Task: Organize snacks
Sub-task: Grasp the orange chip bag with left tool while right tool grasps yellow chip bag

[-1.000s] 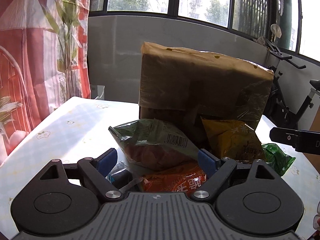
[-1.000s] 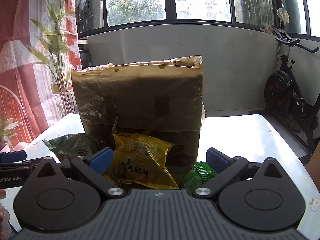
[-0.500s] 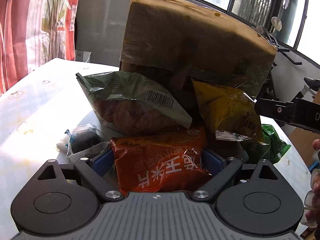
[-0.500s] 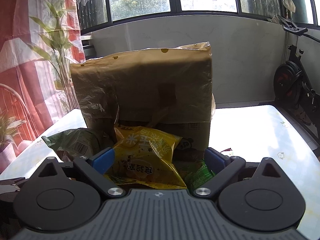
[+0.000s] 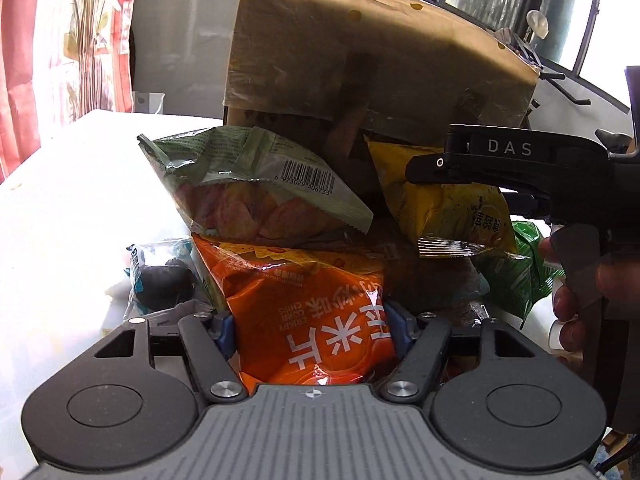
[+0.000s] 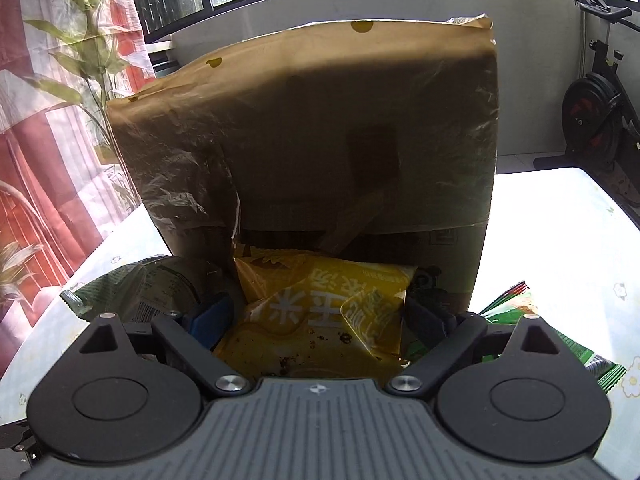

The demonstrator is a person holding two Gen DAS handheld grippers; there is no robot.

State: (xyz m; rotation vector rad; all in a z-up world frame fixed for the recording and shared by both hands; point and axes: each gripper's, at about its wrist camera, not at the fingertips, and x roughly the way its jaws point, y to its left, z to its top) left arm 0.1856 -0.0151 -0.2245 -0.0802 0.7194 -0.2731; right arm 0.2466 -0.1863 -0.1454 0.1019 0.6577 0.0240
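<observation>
Each handheld gripper had a ribbed grey housing with a small crosshair mark at its front edge, flanked by two round black discs. From silver pivot screws, black linkage arms with triangular cut-outs angled forward to blue pads on the left gripper (image 5: 309, 330) and the right gripper (image 6: 320, 322). Seen side-on, the right unit's black finger carried white letters "DAS".

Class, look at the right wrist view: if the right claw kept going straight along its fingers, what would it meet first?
Most likely the yellow crinkled snack bag, already lying between the right claw's open fingers; the tall brown paper bag stands behind.
</observation>
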